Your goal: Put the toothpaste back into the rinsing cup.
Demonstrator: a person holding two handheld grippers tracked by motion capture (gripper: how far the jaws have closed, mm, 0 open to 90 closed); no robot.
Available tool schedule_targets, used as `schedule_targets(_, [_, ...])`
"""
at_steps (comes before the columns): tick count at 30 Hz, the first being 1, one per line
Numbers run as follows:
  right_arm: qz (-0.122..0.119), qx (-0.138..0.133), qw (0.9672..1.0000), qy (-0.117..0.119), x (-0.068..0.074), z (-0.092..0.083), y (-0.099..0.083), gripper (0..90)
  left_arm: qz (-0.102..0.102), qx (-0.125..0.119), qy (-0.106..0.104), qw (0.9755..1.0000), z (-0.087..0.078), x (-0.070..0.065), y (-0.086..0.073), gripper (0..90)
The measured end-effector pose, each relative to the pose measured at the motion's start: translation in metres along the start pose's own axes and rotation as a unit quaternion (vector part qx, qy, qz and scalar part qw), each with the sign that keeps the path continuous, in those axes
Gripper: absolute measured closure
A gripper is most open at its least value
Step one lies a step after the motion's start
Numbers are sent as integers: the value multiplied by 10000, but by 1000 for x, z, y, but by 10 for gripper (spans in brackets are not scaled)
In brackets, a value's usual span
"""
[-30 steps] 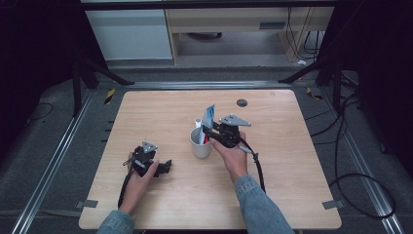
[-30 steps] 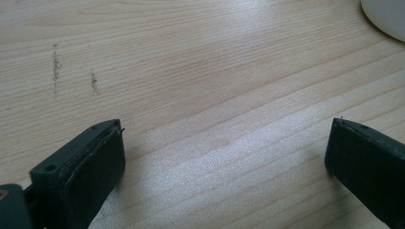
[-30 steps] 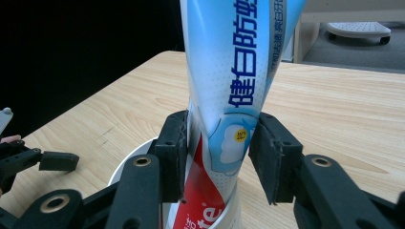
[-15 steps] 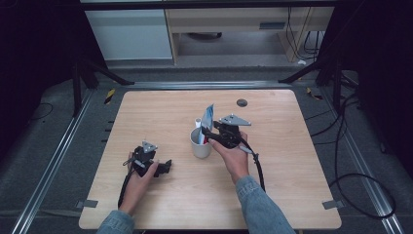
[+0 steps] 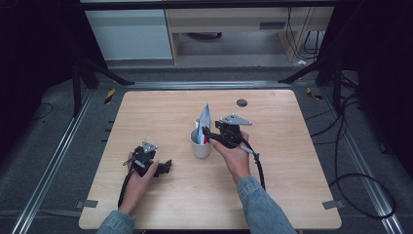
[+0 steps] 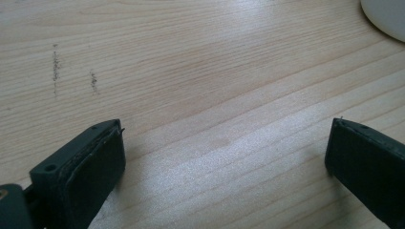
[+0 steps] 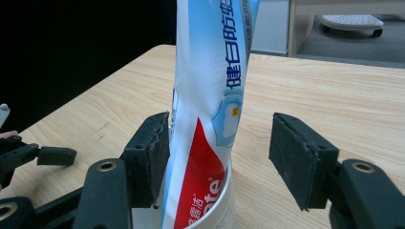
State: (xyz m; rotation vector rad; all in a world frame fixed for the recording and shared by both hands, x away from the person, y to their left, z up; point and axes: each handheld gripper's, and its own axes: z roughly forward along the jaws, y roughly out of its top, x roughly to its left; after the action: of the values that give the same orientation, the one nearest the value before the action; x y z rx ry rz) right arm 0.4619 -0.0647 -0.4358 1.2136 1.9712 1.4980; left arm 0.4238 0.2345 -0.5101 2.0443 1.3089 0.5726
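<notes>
Opening just now, the right tongs point(image 7: 219, 157) stand apart around the toothpaste tube point(image 7: 210, 95); left tongs point(image 6: 224, 167) wide.

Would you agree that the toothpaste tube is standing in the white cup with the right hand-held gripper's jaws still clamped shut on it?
Not quite: the toothpaste tube does stand in the white cup, but the right hand-held gripper has just been opening, and in the right gripper view the tube stands between parted jaws with a clear gap on one side.
</notes>
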Motion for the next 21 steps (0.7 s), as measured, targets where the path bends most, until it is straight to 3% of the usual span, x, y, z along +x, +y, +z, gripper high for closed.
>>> schedule_targets(8, [-7, 9, 10000, -45, -1, -4, 3, 340, -1, 0, 0, 10000, 0, 0, 0, 0])
schedule_targets(21, [-311, 94, 9989, -336, 1, -13, 12, 182, 1, 1, 0, 10000, 0, 0, 0, 0])
